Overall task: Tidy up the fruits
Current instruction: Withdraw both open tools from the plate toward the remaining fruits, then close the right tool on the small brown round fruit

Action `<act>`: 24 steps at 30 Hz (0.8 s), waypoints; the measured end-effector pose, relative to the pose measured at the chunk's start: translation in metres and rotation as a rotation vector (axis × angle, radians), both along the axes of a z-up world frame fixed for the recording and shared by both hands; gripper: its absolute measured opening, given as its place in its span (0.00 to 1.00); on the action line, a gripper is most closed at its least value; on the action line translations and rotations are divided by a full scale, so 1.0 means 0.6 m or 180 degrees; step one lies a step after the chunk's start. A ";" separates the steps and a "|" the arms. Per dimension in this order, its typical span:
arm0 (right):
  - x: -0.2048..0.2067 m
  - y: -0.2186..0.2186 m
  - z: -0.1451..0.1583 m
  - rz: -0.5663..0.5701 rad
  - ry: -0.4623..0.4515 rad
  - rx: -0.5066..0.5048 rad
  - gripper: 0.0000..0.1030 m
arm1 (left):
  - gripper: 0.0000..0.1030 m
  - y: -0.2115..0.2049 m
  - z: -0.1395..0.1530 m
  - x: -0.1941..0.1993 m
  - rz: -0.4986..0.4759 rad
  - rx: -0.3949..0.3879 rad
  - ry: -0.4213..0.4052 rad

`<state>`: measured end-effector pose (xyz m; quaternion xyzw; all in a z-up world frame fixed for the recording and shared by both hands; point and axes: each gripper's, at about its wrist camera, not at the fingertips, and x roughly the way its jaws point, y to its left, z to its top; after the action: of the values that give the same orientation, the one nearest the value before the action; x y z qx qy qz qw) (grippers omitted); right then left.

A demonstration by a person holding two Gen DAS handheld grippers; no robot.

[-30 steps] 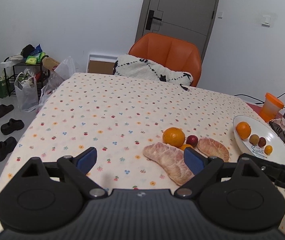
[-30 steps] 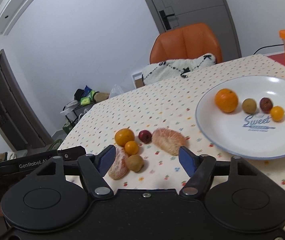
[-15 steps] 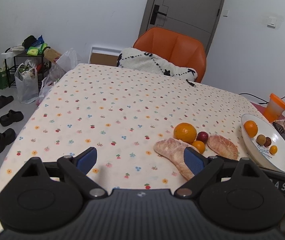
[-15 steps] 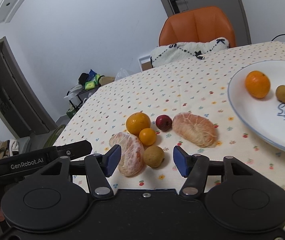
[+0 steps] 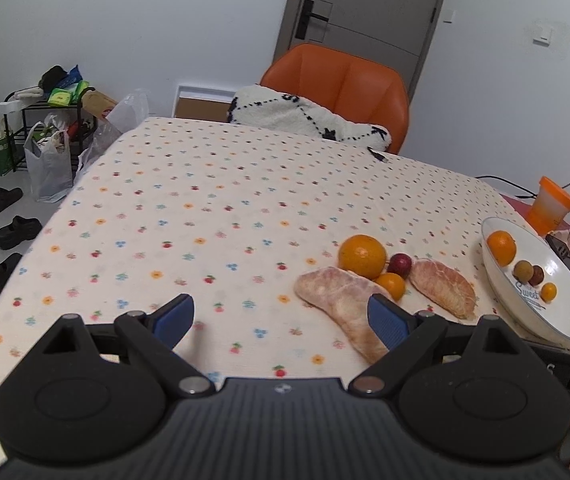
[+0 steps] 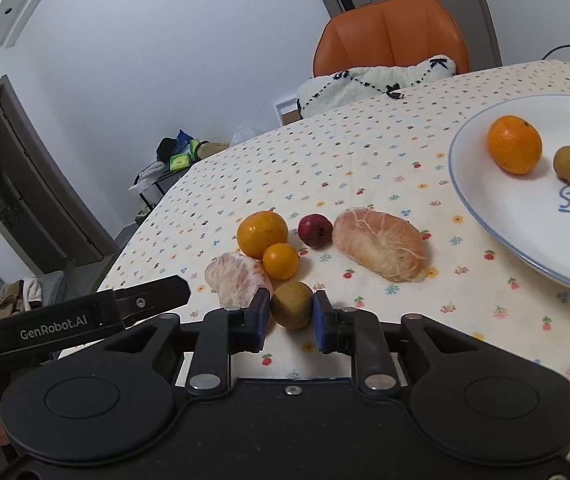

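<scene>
At lower centre, the right gripper clamps a brown fruit on the table, beside the left gripper, jaws wide, marked "GenRobot.AI"; the plate at right reads "Sweet".

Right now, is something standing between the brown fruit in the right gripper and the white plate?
Partly. The right gripper is shut on the small brown fruit. The peeled pomelo segment lies on the tablecloth between it and the white plate; lifting above it should probably clear it.
</scene>
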<state>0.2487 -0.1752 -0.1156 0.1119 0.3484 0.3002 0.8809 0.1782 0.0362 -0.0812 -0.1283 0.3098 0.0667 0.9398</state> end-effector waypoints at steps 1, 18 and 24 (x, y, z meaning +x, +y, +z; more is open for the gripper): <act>-0.001 -0.002 0.000 0.0004 0.0000 0.0003 0.21 | 0.90 -0.005 0.000 0.002 -0.0015 0.0010 0.0004; 0.002 -0.044 0.009 -0.0169 -0.0051 -0.0037 0.21 | 0.90 -0.057 -0.013 0.030 -0.0190 0.0044 0.0083; 0.003 -0.051 0.008 -0.0207 -0.0042 -0.0074 0.21 | 0.90 -0.071 -0.024 0.041 -0.0207 0.0190 0.0135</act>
<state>0.2508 -0.2059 -0.1109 0.1109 0.3423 0.2681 0.8937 0.2027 -0.0066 -0.0957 -0.0886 0.3315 0.0481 0.9381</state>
